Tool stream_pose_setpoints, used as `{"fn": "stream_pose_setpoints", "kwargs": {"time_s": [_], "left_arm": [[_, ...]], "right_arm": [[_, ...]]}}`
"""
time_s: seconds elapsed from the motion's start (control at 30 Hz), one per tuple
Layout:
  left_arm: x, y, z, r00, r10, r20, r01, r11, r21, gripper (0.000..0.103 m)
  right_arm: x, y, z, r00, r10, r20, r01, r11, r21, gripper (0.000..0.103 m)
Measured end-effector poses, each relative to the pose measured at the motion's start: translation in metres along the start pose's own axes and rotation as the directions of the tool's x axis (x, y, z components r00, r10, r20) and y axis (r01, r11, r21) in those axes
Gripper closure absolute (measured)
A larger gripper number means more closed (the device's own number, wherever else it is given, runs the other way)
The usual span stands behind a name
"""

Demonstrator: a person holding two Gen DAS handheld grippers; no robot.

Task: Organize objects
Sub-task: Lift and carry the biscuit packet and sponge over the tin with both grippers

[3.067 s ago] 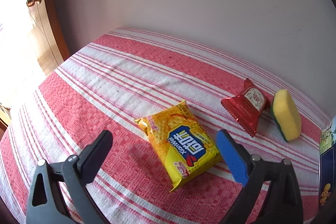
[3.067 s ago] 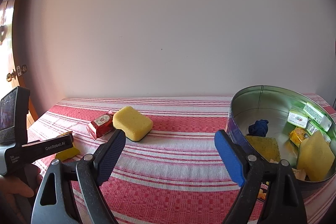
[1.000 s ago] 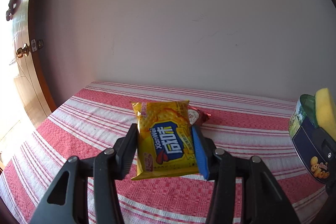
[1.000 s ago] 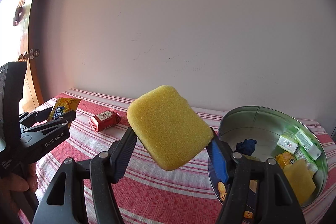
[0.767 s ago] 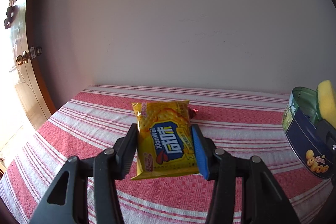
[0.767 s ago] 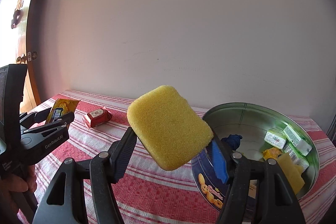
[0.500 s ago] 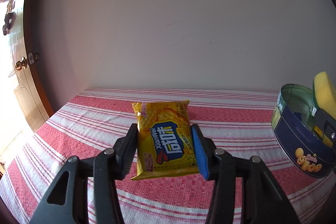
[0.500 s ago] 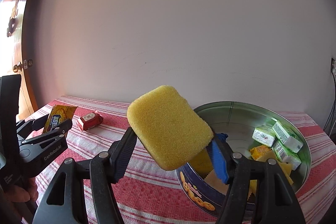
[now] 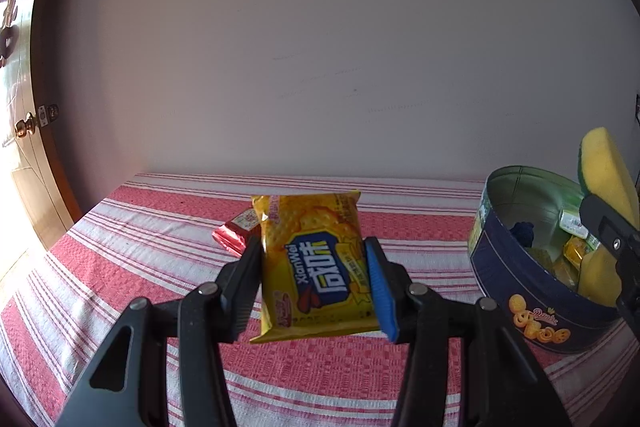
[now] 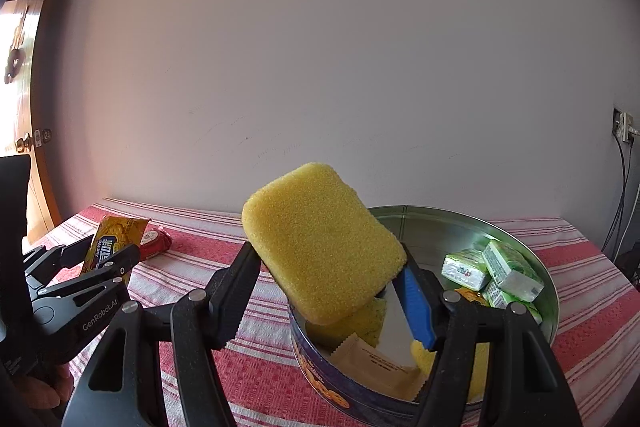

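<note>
In the left wrist view, the yellow cracker packet was clamped between the fingers of the left gripper and held in the air above the red-and-white striped tablecloth. A small red packet lay on the cloth behind it. At the right, the round blue tin stood open on the cloth; green-wrapped packets, a dark blue item and yellow pieces were seen inside. The yellow sponge was seen above the tin's far side.

In the right wrist view, the sponge was gripped, tilted, by the right gripper just above the tin's near rim. Green-wrapped packets were piled against the tin's far right wall, with a beige sachet and yellow pieces lower down. The left gripper and its packet were seen at the left, with the red packet beyond.
</note>
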State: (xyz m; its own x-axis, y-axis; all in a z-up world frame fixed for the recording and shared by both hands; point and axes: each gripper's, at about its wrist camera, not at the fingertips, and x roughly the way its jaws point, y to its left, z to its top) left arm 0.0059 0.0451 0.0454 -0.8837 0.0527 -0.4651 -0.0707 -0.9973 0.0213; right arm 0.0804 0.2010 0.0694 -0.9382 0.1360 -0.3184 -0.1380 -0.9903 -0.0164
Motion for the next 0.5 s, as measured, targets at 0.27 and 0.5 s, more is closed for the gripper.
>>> {"fn": "stream_pose_setpoints", "kwargs": {"time_s": [0.27, 0.5], "left_arm": [[-0.007, -0.024, 0.007, 0.999, -0.031, 0.017, 0.03, 0.999, 0.017, 0.054], [-0.018, -0.048, 0.019, 0.997, -0.067, 0.048, 0.066, 0.997, 0.025, 0.053]], "right_arm": [[-0.005, -0.023, 0.005, 0.999, -0.029, 0.016, 0.028, 0.999, 0.026, 0.035], [-0.01, -0.045, 0.008, 0.997, -0.073, 0.038, 0.071, 0.997, 0.035, 0.035]]}}
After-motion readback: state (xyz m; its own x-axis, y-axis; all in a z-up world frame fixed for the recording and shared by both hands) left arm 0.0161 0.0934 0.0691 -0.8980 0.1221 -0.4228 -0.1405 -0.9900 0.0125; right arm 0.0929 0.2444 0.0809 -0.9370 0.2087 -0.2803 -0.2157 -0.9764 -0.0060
